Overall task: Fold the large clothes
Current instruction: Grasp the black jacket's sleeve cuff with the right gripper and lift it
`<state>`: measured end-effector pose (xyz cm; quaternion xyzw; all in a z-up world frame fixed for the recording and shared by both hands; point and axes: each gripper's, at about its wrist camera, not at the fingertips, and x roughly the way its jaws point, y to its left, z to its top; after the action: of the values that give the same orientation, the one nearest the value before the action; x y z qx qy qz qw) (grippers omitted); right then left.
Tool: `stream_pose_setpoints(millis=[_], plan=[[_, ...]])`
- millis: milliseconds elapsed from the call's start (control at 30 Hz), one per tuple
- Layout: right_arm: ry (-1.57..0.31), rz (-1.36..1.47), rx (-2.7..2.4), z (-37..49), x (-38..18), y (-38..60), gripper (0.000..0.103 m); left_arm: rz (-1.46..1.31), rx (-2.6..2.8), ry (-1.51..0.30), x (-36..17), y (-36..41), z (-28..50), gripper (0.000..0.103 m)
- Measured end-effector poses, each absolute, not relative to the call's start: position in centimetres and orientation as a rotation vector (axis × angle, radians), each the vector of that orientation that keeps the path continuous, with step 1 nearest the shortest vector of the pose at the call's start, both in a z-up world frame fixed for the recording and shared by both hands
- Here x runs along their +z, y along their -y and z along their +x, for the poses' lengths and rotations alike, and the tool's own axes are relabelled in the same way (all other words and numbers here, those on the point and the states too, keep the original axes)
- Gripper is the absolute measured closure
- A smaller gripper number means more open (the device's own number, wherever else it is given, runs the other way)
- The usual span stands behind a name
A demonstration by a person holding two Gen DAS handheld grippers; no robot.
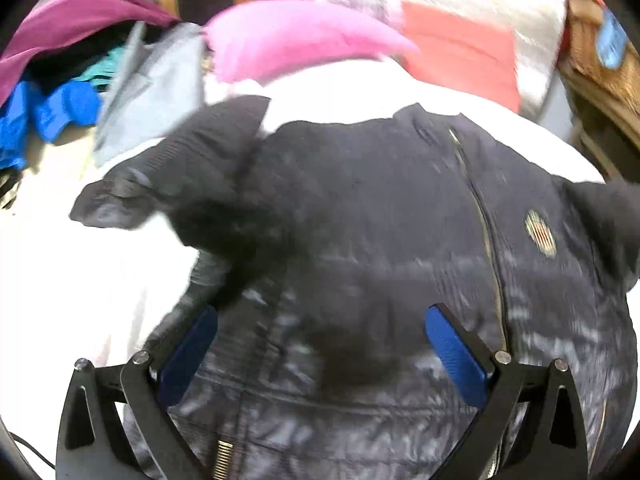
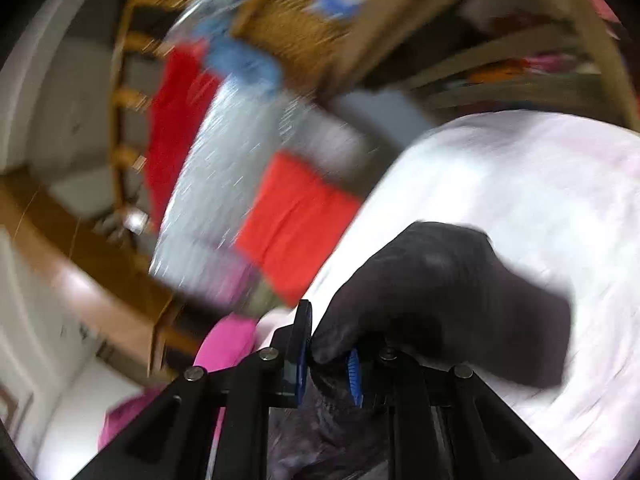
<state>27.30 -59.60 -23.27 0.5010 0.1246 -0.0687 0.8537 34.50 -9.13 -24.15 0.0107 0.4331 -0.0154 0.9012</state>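
Now | right tongs point(image 2: 328, 354) pinch jacket point(image 1: 380, 220) cuff | white bedsheet point(image 2: 520, 184) bare beyond

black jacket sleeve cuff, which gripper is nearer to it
Right. The right gripper is shut on the cuff of the black jacket. The left gripper hangs open above the jacket's body, touching nothing.
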Motion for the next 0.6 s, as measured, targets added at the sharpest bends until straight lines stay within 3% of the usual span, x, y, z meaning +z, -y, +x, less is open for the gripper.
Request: stream_pose_setpoints(millis=[167, 333, 400, 433, 467, 600], plan=[[-0.357, 0.984, 0.03, 30.1, -22.4, 50.5, 0.085, -0.003, 0.019, -0.835, -23.1, 7.3, 34.0, 0.0], [-0.52, 1.007, 0.149, 33.2, -26.2, 43.5, 0.083, -0.025, 0.032, -0.826, -23.6, 5.1, 34.1, 0.0], [-0.618, 1.023, 0.169, 34.0, -28.3, 41.1, 0.064, -0.05, 0.037, -0.822, -23.5, 4.5, 34.2, 0.0], [-0.67, 1.044, 0.173, 34.4, -29.2, 40.2, 0.034, -0.057, 0.037, -0.816, -23.4, 4.4, 34.0, 0.0], [-0.697, 1.064, 0.176, 34.9, -29.9, 40.5, 0.015, -0.064, 0.036, -0.808, -23.1, 4.3, 33.8, 0.0], [-0.733, 1.106, 0.231, 34.0, -30.2, 39.8, 0.015, -0.074, -0.003, -0.772, -22.6, 4.3, 33.7, 0.0]])
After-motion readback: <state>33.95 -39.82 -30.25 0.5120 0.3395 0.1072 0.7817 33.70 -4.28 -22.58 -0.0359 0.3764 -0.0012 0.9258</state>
